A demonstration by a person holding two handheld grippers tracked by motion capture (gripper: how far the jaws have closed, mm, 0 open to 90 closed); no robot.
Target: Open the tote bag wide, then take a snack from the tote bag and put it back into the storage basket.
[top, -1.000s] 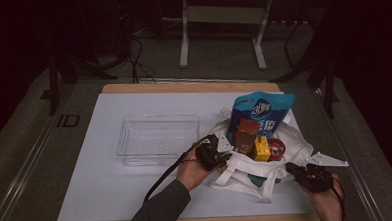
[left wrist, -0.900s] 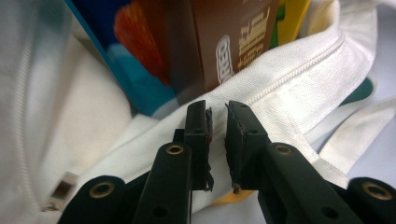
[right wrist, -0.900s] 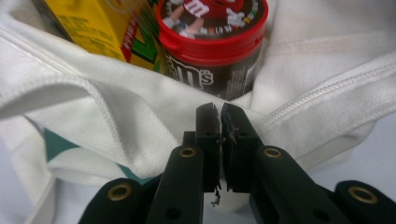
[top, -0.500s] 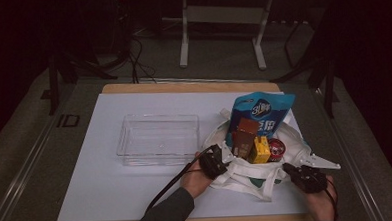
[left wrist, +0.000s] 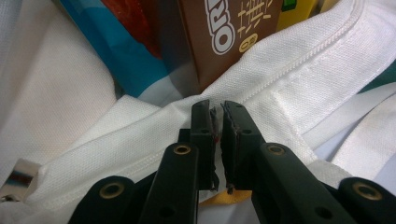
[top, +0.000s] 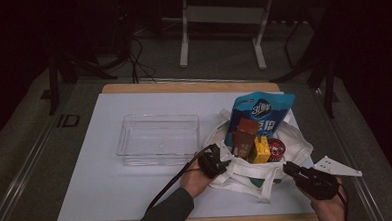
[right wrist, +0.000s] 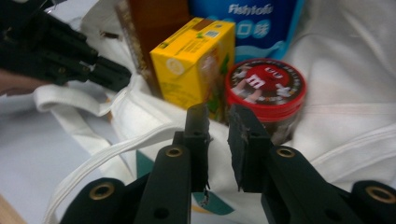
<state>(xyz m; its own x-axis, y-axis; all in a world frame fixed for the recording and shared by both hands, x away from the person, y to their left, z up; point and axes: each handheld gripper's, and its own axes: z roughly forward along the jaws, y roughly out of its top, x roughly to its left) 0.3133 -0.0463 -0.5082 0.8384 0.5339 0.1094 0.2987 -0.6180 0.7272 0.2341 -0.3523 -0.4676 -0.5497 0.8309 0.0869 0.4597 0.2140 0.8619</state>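
A white cloth tote bag (top: 295, 146) lies open at the table's right, holding a blue snack pouch (top: 262, 115), a brown Oreo box (left wrist: 229, 32), a yellow carton (right wrist: 194, 58) and a red M&M's tub (right wrist: 266, 88). My left gripper (top: 225, 159) is at the bag's left rim. In the left gripper view, my left gripper (left wrist: 215, 108) has its jaws pinched together on the hem (left wrist: 289, 70). My right gripper (top: 287, 167) hovers at the bag's front right. In the right gripper view, my right gripper (right wrist: 217, 114) is open with nothing between its jaws, in front of the carton and tub.
A clear plastic tray (top: 157, 137) stands empty left of the bag. Everything rests on a white mat (top: 112, 194) over a wooden table. The bag's handle loops (right wrist: 93, 163) trail toward the front edge. Dark floor and stands lie beyond the table.
My left gripper has shifted slightly toward the person and right, onto the bag's rim. The right gripper has barely moved.
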